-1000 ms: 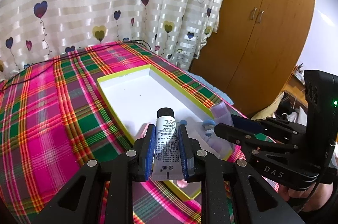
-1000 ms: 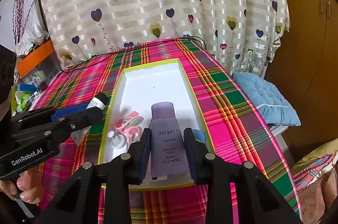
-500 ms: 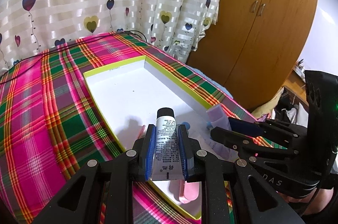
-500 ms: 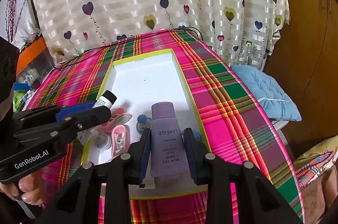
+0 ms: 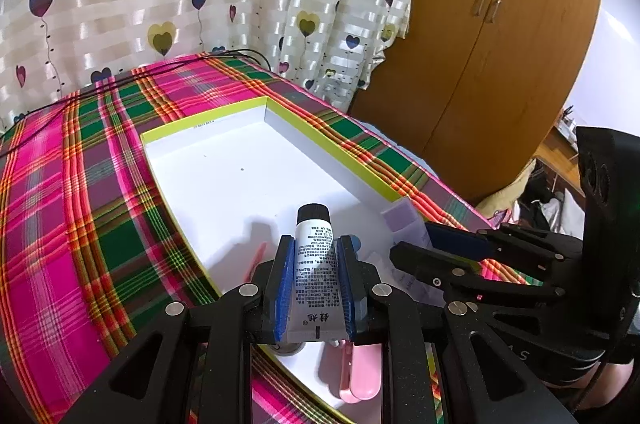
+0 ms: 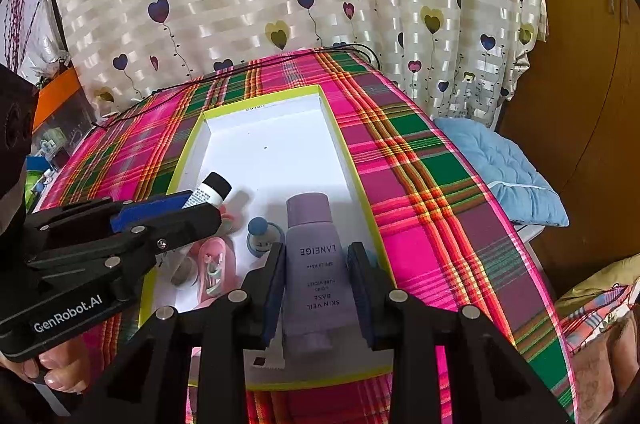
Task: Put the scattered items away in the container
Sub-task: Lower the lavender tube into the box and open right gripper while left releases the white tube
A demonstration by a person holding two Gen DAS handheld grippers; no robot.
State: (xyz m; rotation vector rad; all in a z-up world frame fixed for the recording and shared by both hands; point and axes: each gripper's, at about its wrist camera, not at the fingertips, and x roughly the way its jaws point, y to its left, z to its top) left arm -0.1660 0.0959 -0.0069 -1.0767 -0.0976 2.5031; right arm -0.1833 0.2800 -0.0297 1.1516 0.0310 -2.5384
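A white box with a yellow-green rim (image 5: 320,137) (image 6: 188,147) lies on the plaid table. My left gripper (image 5: 316,244) is shut on a white tube with a black cap (image 5: 314,256), held over the box's near part; the tube also shows in the right wrist view (image 6: 210,189). My right gripper (image 6: 316,260) is shut on a purple LANEIGE tube (image 6: 316,256), held over the box's near right side. Pink clips (image 6: 212,260), a blue ball item (image 6: 258,226) and a small grey round item (image 6: 182,274) lie in the box.
The plaid tablecloth (image 5: 68,191) covers the table, with a black cable (image 6: 248,67) along its far edge. A heart-print curtain hangs behind. A wooden wardrobe (image 5: 500,43) stands at right, a blue cushion (image 6: 504,167) beside the table. Cluttered shelves (image 6: 52,139) stand at left.
Both grippers have moved forward over the box with their tubes still held. The left gripper has moved in from the table's left side to above the box interior.
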